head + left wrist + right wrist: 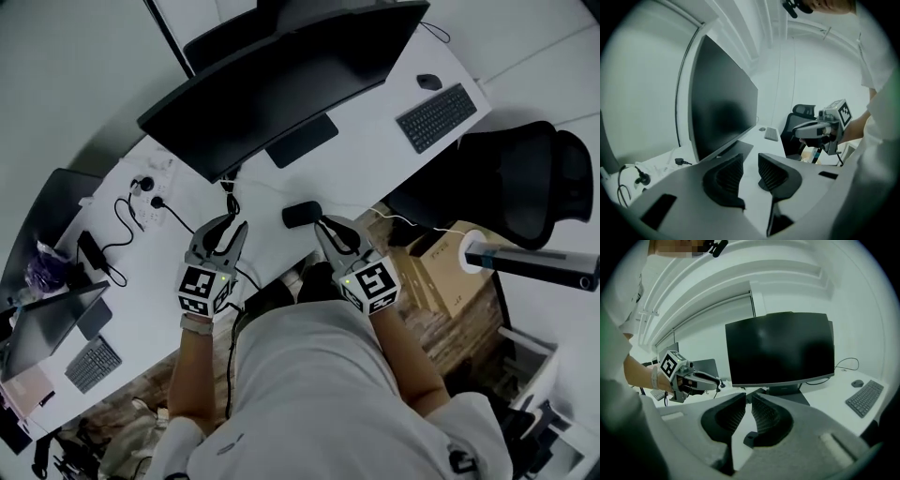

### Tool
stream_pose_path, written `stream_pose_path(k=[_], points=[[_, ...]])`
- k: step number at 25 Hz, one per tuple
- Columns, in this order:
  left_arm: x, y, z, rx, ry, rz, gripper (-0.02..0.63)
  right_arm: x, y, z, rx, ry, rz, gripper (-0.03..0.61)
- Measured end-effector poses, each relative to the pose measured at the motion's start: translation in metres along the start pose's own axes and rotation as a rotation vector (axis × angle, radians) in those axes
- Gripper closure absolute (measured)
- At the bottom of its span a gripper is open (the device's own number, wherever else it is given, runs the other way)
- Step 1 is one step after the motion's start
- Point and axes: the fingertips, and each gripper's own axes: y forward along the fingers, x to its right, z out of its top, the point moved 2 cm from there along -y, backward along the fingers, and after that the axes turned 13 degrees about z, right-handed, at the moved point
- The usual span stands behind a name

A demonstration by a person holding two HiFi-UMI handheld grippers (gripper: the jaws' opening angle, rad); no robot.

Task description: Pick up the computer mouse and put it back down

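Black computer mouse point(302, 214), or what I read as it, sits flat on the white desk point(375, 169) right at the near edge. That's centre of the head view, btw the two grippers and touching neither. Prob light, w/ a hard, smooth plastic shell, so a bit slippery. I'd pinch it across the sides at the waist, pads low, not on the buttons.

Left gripper point(750, 161): jaws partly apart, nothing btw them, only bare desk showing thru. Right gripper point(748, 401): jaws just a narrow slit apart, also empty. Both hang over the desk edge, tips aimed toward the curved monitor point(281, 84).

Further out, upper right: keyboard point(436, 117) w/ a second small mouse point(428, 82) beside it. Black office chair point(525, 178) at right; cables & plugs point(141, 202) at left.
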Motion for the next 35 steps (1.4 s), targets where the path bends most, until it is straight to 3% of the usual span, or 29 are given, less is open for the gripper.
stream_pose_path(k=[9,24,35], points=[[-0.039,-0.05,0.021,0.119,-0.114,0.127,0.609,-0.029,0.046,0.033,0.019,-0.08,0.14,0.554],[-0.062,-0.112,0.043,0.266,-0.21,0.261,0.612,-0.072,0.09,0.069,0.038,-0.174,0.33,0.554],[-0.071,-0.131,0.056,0.317,-0.231,0.33,0.612,-0.086,0.094,0.085,0.053,-0.207,0.401,0.554]])
